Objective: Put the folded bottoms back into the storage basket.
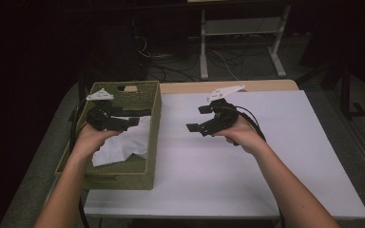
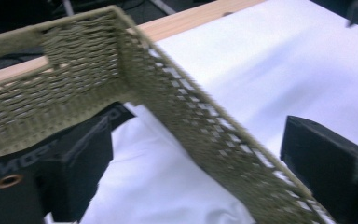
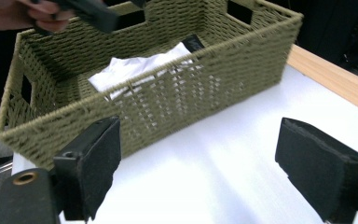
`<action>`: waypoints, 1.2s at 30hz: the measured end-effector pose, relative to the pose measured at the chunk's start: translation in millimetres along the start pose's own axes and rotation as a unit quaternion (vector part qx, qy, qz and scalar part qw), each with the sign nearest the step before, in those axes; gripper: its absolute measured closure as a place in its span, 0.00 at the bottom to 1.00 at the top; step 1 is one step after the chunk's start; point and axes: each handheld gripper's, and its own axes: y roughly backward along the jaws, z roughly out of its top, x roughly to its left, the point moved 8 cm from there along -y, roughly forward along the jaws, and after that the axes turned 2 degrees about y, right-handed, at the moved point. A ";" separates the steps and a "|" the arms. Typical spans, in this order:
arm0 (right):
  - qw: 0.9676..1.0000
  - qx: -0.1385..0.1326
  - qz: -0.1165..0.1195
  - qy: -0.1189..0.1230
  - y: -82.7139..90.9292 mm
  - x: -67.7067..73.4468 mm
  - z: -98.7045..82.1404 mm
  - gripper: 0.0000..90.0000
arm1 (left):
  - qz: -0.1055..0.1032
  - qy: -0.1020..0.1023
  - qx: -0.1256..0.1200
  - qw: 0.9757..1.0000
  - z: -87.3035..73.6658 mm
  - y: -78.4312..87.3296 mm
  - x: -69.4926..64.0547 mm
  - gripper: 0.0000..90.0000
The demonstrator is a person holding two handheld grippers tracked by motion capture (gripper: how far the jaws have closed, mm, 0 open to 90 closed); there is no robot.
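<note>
An olive woven basket stands on the left side of the table, with a crumpled white cloth lying inside it. My left gripper hovers over the basket's far half, open, with nothing between its pads. In the left gripper view the left gripper straddles the basket wall above the cloth. My right gripper is open and empty over the bare table to the right of the basket, jaws pointing left. The right gripper faces the basket's side, and the cloth shows over the rim.
A white cover spreads over the table, and a wooden strip shows along its far edge. A dark piece peeks out at the cloth's far end. Beyond the table stand a white frame and floor cables.
</note>
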 end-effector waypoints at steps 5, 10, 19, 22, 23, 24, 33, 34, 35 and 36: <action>1.000 0.000 -0.015 -0.011 17.1 -9.2 -16.5 0.14 | -0.026 -0.013 -0.008 1.000 -3.3 0.4 -23.9 0.03; 1.000 -0.001 -0.029 -0.011 39.0 -14.1 -33.9 0.06 | -0.049 -0.024 -0.016 0.998 -9.5 0.8 -45.7 0.00; 0.999 0.010 -0.044 -0.011 74.0 -13.7 -66.9 0.01 | -0.081 -0.049 -0.016 0.995 -25.3 -0.5 -76.6 0.00; 0.999 0.009 -0.048 -0.010 84.7 -12.1 -75.6 0.01 | -0.092 -0.060 -0.014 0.994 -29.9 -0.7 -83.5 0.00; 0.999 0.007 -0.050 -0.012 89.3 -11.5 -79.2 0.01 | -0.095 -0.061 -0.013 0.994 -31.0 -1.0 -85.0 0.00; 0.999 0.007 -0.050 -0.014 92.0 -11.0 -81.5 0.01 | -0.097 -0.064 -0.011 0.993 -32.5 -1.0 -86.3 0.00; 0.997 -0.001 -0.073 -0.027 125.5 -11.1 -108.2 0.01 | -0.117 -0.078 -0.012 0.990 -37.8 -0.4 -96.6 0.00; 0.997 -0.001 -0.074 -0.028 127.9 -11.1 -110.1 0.01 | -0.119 -0.078 -0.013 0.990 -37.9 -0.3 -97.5 0.00; 0.997 -0.001 -0.077 -0.029 130.9 -11.4 -112.7 0.01 | -0.121 -0.080 -0.013 0.989 -38.0 -0.4 -98.1 0.00; 0.996 -0.001 -0.079 -0.030 133.7 -11.7 -115.3 0.01 | -0.121 -0.082 -0.012 0.989 -38.2 -0.4 -98.6 0.00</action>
